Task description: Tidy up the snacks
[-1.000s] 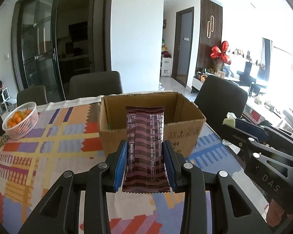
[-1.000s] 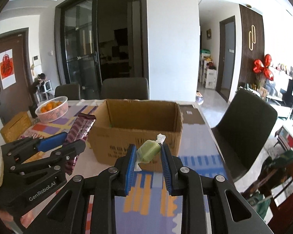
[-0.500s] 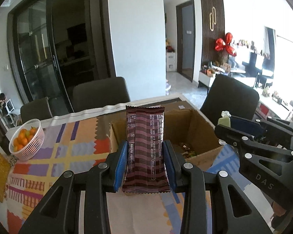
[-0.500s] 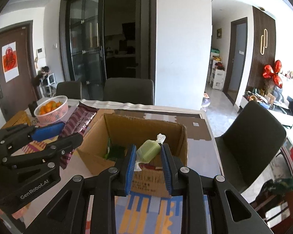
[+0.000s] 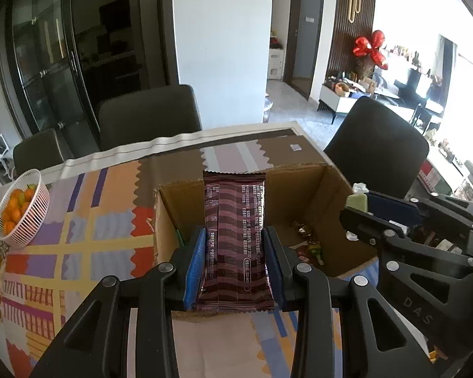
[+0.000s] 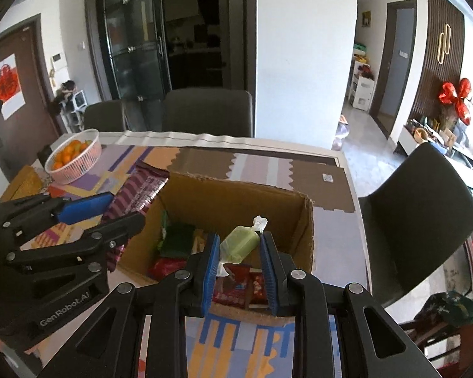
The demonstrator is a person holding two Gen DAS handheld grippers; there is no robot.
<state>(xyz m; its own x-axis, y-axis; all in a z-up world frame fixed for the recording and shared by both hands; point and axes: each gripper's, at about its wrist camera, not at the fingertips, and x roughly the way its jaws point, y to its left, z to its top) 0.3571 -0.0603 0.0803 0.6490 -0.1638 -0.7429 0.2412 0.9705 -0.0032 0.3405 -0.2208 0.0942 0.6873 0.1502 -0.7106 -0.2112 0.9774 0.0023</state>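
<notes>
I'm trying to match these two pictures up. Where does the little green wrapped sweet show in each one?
Left wrist view: green sweet at the right edge of the cardboard box, mostly hidden behind the right hand-held gripper.
Right wrist view: green sweet low in the centre, pinched between the blue pads, above the open box.
Shared landmark: white basket of oranges.
</notes>
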